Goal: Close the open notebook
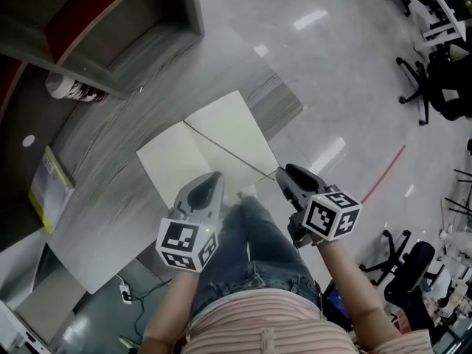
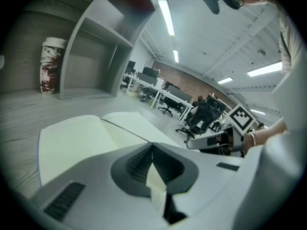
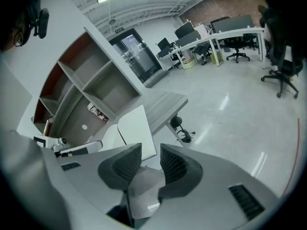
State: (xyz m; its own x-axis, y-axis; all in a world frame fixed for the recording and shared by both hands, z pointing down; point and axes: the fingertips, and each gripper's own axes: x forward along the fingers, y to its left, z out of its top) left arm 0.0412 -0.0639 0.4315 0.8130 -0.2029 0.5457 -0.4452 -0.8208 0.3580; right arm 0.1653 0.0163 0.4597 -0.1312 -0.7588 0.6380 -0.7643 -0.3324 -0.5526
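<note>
Lying open and flat, the blank cream notebook (image 1: 214,150) faces left gripper (image 2: 152,146), jaws together, and right gripper (image 3: 150,153), jaws spread.

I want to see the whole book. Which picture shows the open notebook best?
The head view: the notebook lies open, both pages and fold seen from above. The left gripper view shows it slanted, partly behind the jaws; the right gripper view catches only a part.
</note>
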